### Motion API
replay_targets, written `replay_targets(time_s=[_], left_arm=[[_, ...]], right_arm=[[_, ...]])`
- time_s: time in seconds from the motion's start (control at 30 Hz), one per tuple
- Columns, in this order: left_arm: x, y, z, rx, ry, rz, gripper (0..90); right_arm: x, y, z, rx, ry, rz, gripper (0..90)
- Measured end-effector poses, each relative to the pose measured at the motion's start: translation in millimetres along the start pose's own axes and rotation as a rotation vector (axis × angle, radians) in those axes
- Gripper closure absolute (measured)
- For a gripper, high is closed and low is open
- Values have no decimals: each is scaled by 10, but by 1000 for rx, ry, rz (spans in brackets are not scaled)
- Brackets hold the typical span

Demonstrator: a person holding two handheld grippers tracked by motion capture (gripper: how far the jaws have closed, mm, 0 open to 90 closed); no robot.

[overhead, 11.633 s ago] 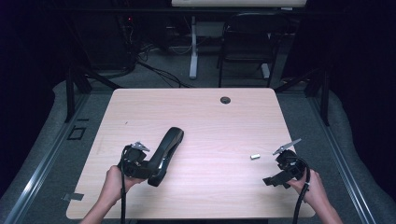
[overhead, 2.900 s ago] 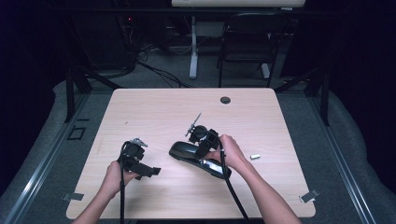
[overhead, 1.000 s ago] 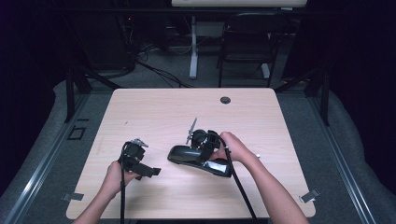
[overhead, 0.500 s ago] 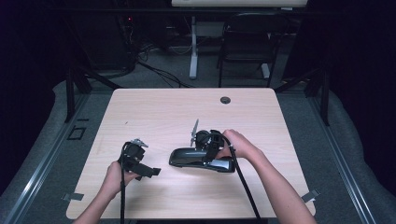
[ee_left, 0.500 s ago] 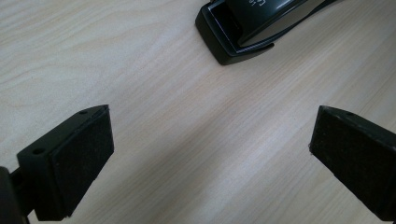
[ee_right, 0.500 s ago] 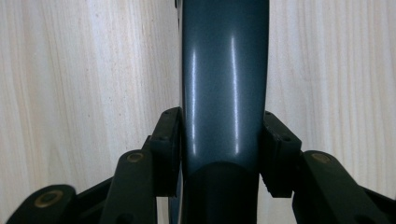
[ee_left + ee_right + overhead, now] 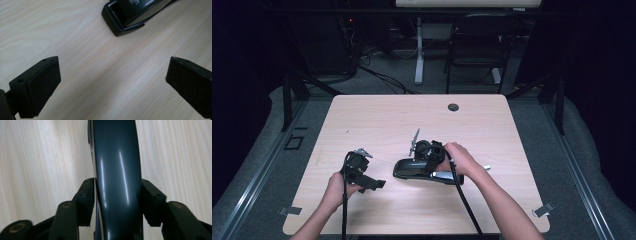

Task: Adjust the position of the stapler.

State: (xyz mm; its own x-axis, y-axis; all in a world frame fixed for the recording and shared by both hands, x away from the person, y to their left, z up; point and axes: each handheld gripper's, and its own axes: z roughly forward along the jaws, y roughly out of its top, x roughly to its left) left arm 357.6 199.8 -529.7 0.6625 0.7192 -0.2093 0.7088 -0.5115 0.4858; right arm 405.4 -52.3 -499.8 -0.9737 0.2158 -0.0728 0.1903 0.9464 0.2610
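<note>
A dark glossy stapler lies crosswise on the wooden table, a little in front of its middle. My right gripper comes down on the stapler from above, shut on its body. In the right gripper view the two pads press both sides of the stapler around its middle. My left gripper sits low to the stapler's left, a short gap away, jaws wide apart. Between its pads there is only bare wood, and the stapler's front end lies just ahead.
A small pale metal piece lies on the table just right of the right hand. A round cable hole sits near the far edge. A chair and cables stand on the floor beyond the table.
Since the earliest frame my right gripper came across from the right edge and closed on the stapler, which turned crosswise. Over the last second it levelled slightly. The left gripper stayed put.
</note>
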Motion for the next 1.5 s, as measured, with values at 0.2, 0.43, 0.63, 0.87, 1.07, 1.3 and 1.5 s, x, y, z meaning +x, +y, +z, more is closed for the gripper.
replay_targets(time_s=[0.2,0.43,0.63,0.87,1.07,1.3,1.5], left_arm=[[12,-24,-31,-4,2,0,0],[-14,-18,-35,-12,-1,1,0],[7,-20,-13,-8,-9,-1,0],[21,-20,-12,-22,-14,2,0],[-19,-5,-36,-50,-17,5,0],[-57,0,-49,-67,-13,8,0],[-93,-1,-63,-92,-11,2,0]], right_arm=[[-26,30,37,1,23,-35,518],[-75,-30,35,-36,68,-74,521],[-97,-38,21,-18,108,-93,519],[-69,-108,-134,-81,88,2,371],[8,-336,-406,-186,7,114,205],[147,-654,-555,-243,-56,219,157],[248,-987,-599,-283,-99,285,150]])
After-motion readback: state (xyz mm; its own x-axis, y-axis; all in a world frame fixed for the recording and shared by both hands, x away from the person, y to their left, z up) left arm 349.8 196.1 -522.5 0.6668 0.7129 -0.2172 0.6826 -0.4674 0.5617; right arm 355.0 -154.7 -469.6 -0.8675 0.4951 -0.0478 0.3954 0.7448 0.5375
